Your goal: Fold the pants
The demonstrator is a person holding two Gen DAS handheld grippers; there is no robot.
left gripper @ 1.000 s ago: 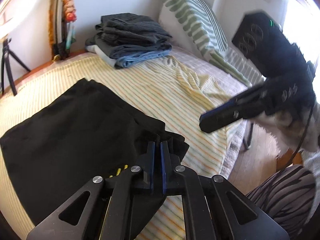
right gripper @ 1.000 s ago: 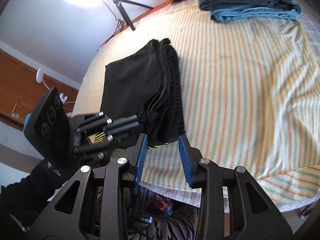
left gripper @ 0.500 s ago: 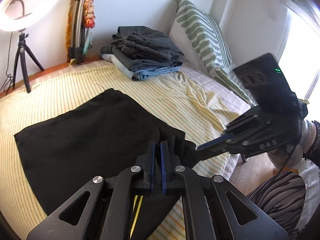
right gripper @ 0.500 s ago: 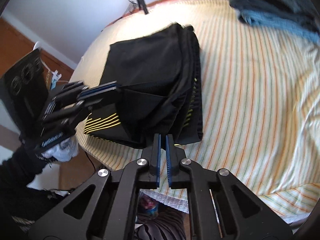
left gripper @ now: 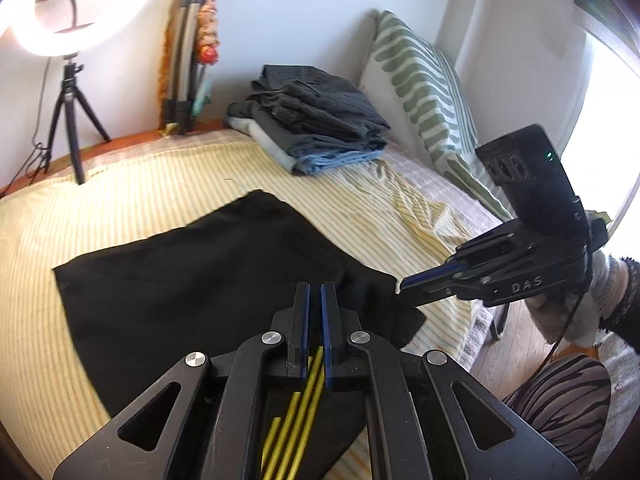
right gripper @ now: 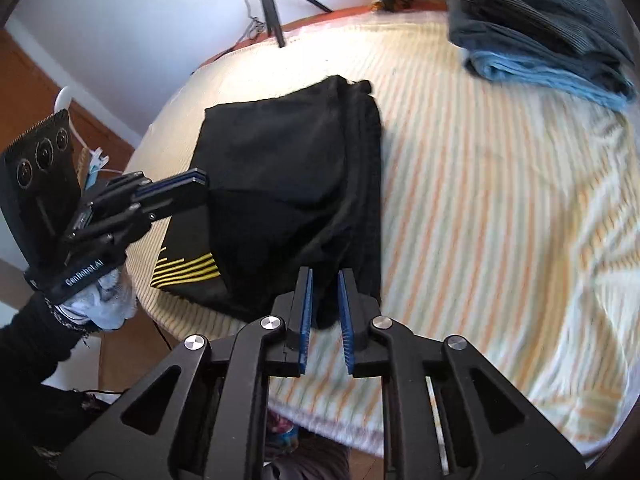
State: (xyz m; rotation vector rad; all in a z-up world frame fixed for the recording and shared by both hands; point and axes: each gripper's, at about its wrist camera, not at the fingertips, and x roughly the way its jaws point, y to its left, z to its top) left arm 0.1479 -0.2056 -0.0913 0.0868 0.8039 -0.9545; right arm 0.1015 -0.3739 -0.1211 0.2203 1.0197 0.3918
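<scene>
Left gripper: jaws closed on a fold of the black pants; yellow stripes of the cloth run down between its blue pads. The pants lie on the striped bedsheet ahead and to the left of this gripper, their far edge straight. Bare sheet stretches beyond that edge up to the ring-light tripod at far left.

Ahead and to the right, a stack of folded clothes sits well apart from the pants, with open sheet between; a striped pillow stands behind it.

Right gripper: jaws opening, with the near hem of the pants between the pads, which no longer press on it. Wide clear sheet lies to its right, as far as the bed's edge.

Compared with a second ago, the left gripper has carried its corner across, the ring light has come into its view, and the right gripper, then clear of the cloth, has closed on the hem and begun to part.
</scene>
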